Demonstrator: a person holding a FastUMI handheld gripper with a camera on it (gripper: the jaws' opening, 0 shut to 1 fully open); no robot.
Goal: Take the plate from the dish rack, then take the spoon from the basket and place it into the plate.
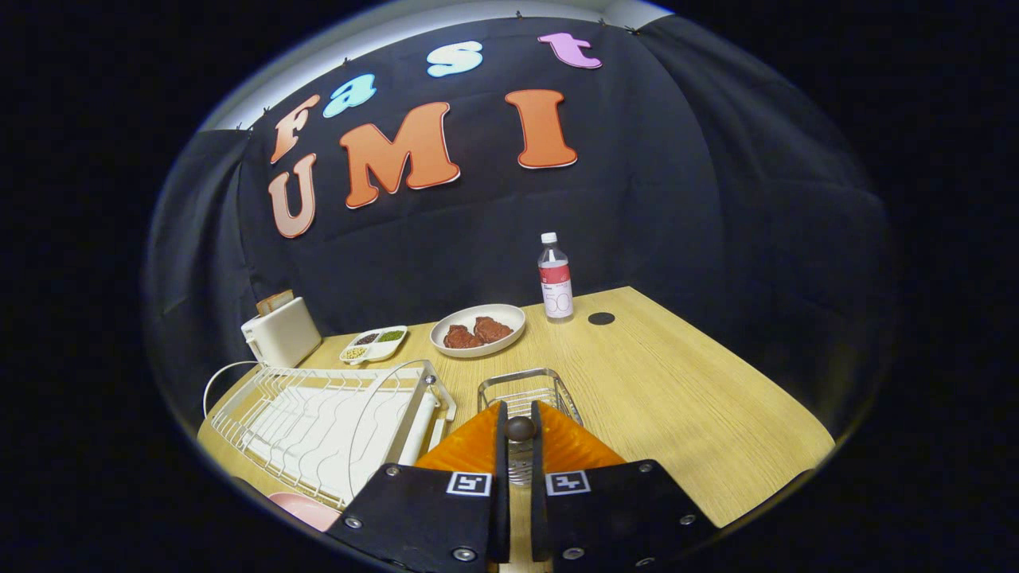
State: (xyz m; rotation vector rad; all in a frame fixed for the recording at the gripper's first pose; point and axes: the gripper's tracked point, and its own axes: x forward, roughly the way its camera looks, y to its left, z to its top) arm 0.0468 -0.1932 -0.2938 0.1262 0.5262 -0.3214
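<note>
Bare table (pixel 677 382) right of basket (pixel 529 390); rack (pixel 318 414) blocks left.

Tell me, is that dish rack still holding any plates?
Empty, it seems: the dish rack shows bare wires. A pink plate lies beside it, while the gripper pinches a spoon.

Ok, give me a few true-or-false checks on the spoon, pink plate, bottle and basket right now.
1. The gripper is shut on the spoon. True.
2. The bottle lies on its side. False: it stands upright.
3. The pink plate stands in the rack. False: it lies on the table by the rack's near edge.
4. The basket is just ahead of the fingers. True.
</note>
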